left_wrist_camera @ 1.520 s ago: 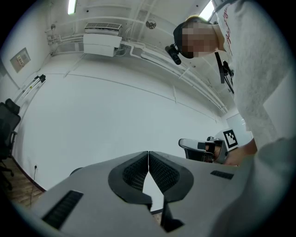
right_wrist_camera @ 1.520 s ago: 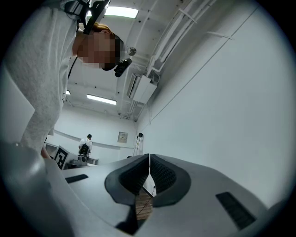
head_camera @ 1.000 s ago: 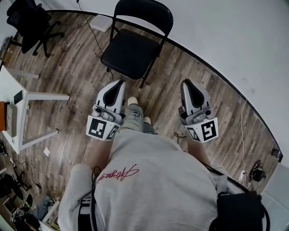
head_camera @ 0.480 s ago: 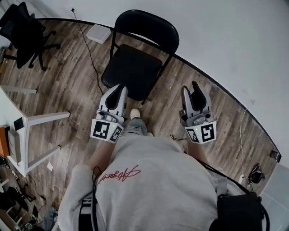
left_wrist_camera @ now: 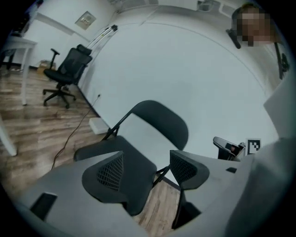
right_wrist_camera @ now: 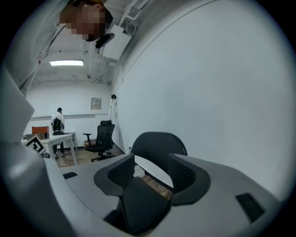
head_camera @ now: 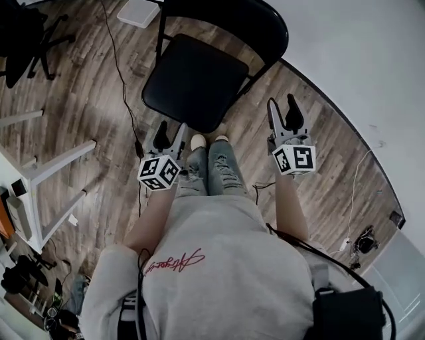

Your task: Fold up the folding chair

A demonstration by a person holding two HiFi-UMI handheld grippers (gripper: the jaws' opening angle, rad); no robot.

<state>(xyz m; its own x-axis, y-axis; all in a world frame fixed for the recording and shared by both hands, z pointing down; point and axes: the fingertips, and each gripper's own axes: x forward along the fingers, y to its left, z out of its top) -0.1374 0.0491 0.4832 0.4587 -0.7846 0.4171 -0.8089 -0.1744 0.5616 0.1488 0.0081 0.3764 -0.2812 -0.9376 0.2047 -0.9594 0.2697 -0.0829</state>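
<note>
The black folding chair (head_camera: pixel 196 80) stands unfolded on the wood floor in front of me, with its backrest (head_camera: pixel 249 20) toward the white wall. My left gripper (head_camera: pixel 170 133) hovers just short of the seat's near edge. Its jaws are opening, with nothing between them. My right gripper (head_camera: pixel 282 109) is off the seat's right side, near the chair's frame, and its jaws are also opening on nothing. In the left gripper view the left gripper (left_wrist_camera: pixel 148 169) frames the chair (left_wrist_camera: pixel 159 122) beyond it. The right gripper (right_wrist_camera: pixel 152 173) likewise looks at the chair (right_wrist_camera: pixel 157 143) from close by.
My legs and shoes (head_camera: pixel 199 141) stand just before the seat. A cable (head_camera: pixel 123 86) runs along the floor left of the chair to a white box (head_camera: pixel 138 12). A white table (head_camera: pixel 53 166) and an office chair (head_camera: pixel 26 33) are at the left. A person (right_wrist_camera: pixel 58 122) stands far off.
Both grippers have dropped and moved forward toward the chair, and their jaws have gone from shut to open. The chair now sits larger and closer in the head view.
</note>
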